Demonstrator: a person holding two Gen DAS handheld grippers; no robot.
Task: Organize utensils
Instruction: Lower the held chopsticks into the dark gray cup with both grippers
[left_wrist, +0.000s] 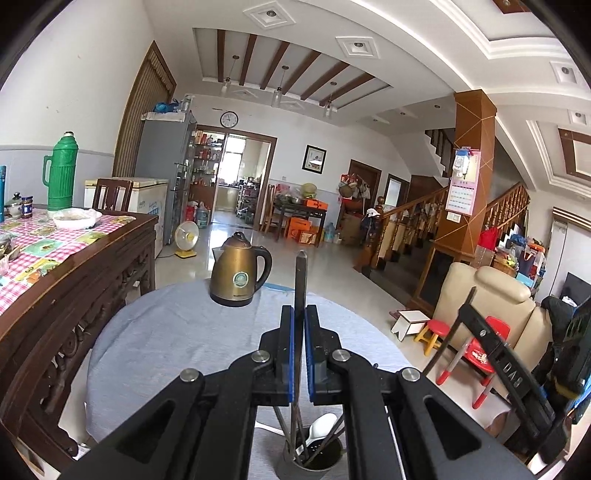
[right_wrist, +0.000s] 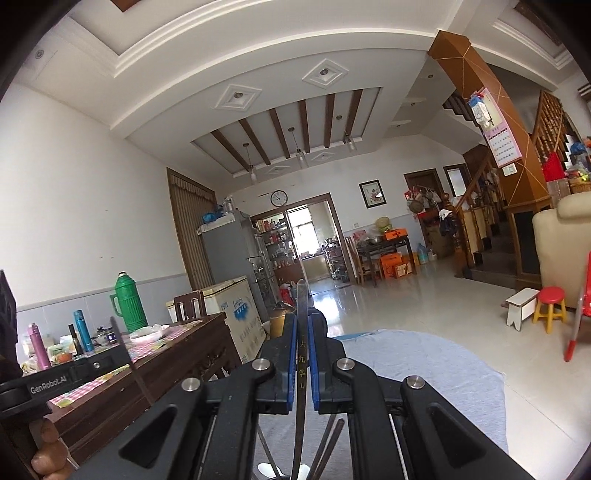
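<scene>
Here we are with both tools up over the round surface draped in grey-blue cloth. Our left hand-held gripper has its blue-padded jaws clamped tight on a long dark chopstick, which stands almost upright, its blunt top poking above the fingertips. The lower end of that chopstick runs down between the arms toward the dark cylindrical utensil holder at the bottom edge of the left wrist view. Inside the holder we can see a white ceramic spoon leaning right, plus several more dark sticks fanned out.

Over on the other side, our right hand-held gripper is squeezed shut on a second dark chopstick with gold characters down its face, also held near vertical. Beneath it we glimpse more sticks and a patch of white, though the holder itself is mostly cut off by the frame.

Further back on the cloth sits a bronze electric kettle with a black handle, well apart from the holder. To the left stands a dark carved wooden table with a pink checked cloth, carrying a green thermos flask and a white bowl.
</scene>
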